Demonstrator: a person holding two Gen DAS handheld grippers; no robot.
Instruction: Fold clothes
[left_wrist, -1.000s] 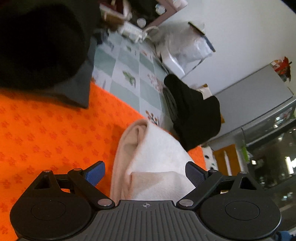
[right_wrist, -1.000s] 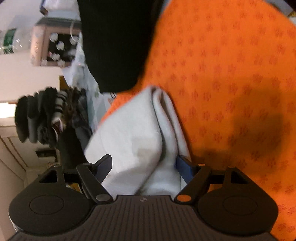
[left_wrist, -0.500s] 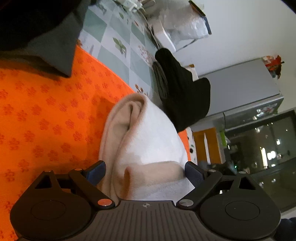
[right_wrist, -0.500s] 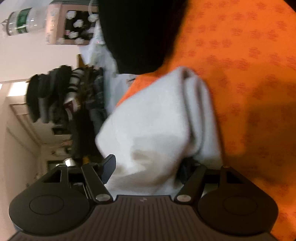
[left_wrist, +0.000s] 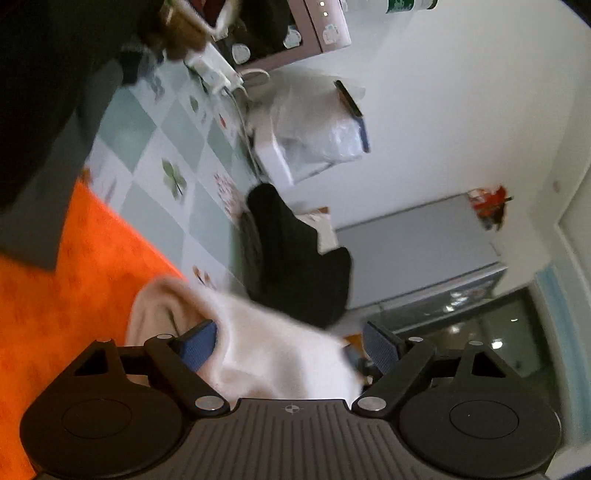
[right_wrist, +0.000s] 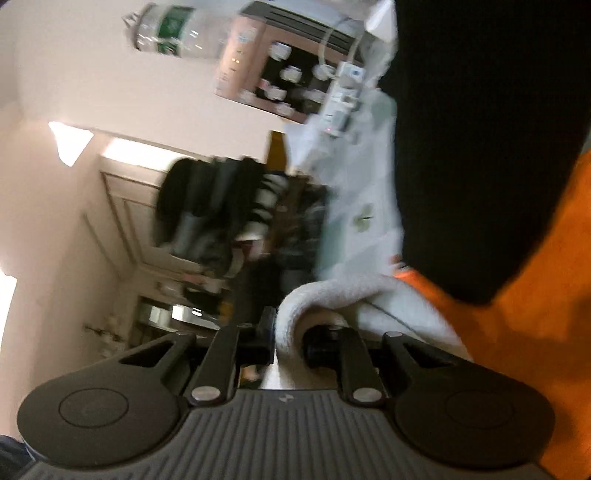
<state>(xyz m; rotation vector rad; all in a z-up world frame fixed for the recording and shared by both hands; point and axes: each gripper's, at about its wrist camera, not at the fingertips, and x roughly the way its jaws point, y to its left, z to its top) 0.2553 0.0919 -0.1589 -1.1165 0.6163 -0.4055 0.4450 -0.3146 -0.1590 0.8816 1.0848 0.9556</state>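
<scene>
A white fleecy garment (left_wrist: 273, 354) lies bunched on the orange flower-print cloth (left_wrist: 55, 295). In the left wrist view my left gripper (left_wrist: 291, 343) is open, its blue pads wide apart with the garment's fold between them. In the right wrist view my right gripper (right_wrist: 306, 332) is shut on the rolled edge of the same white garment (right_wrist: 332, 295), which curls up between the closed jaws. Both views are blurred by motion.
A black garment (right_wrist: 480, 147) lies on the orange cloth (right_wrist: 535, 332) to the right. Another black garment (left_wrist: 299, 258) hangs over a chair past the table edge. A checked tablecloth (left_wrist: 166, 155), power strip (left_wrist: 214, 70) and plastic-wrapped bundle (left_wrist: 317, 133) lie beyond. Clothes hang on a rack (right_wrist: 240, 214).
My right gripper has closed on the white garment's edge and tilted upward. My left gripper stays open and has swung so more of the room shows.
</scene>
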